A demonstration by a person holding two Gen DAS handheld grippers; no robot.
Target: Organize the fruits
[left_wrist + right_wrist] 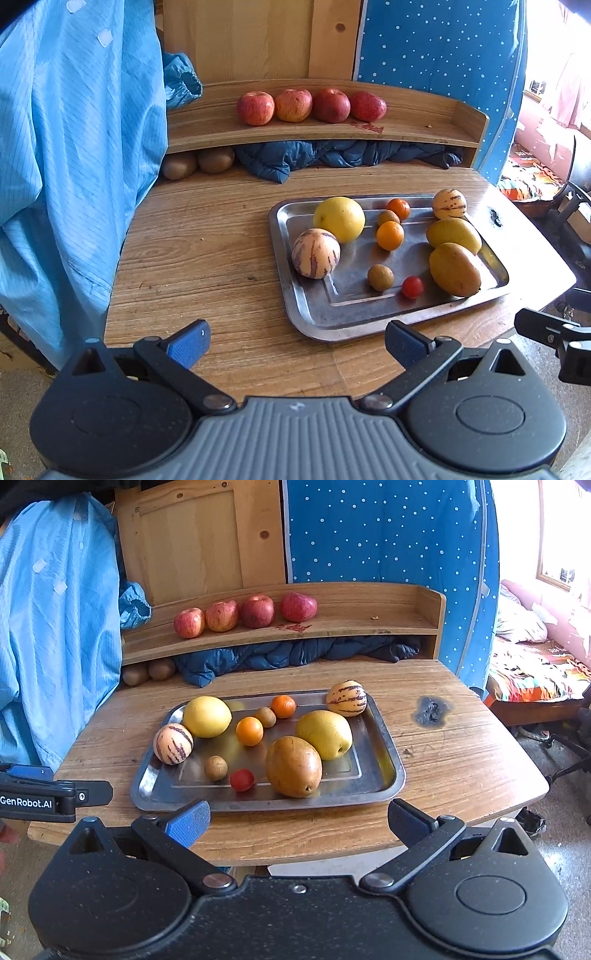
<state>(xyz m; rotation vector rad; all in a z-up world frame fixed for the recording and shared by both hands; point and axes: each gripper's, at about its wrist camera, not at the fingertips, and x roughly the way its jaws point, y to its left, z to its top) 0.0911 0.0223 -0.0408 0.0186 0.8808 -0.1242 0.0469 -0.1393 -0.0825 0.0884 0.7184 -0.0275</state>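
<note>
A steel tray (pixel 384 779) (pixel 314 317) on the wooden table holds mixed fruit: a yellow grapefruit (pixel 207 716), two striped melons (pixel 173 743) (pixel 346 698), two oranges (pixel 249 731), a brown pear (pixel 293 766), a yellow pear (pixel 325 734), small kiwis (pixel 215 768) and a red tomato (pixel 242 780). Several red apples (pixel 243 614) (pixel 310 105) line the raised shelf; two kiwis (pixel 197 162) lie beneath it. My left gripper (pixel 295 341) is open near the table's front edge, left of the tray. My right gripper (pixel 299 821) is open before the tray, holding nothing.
A blue garment (pixel 74 166) hangs over the table's left side. Dark blue cloth (pixel 288 653) is stuffed under the shelf. A burn mark (pixel 430 710) is on the table right of the tray. A bed (pixel 535 672) stands at far right.
</note>
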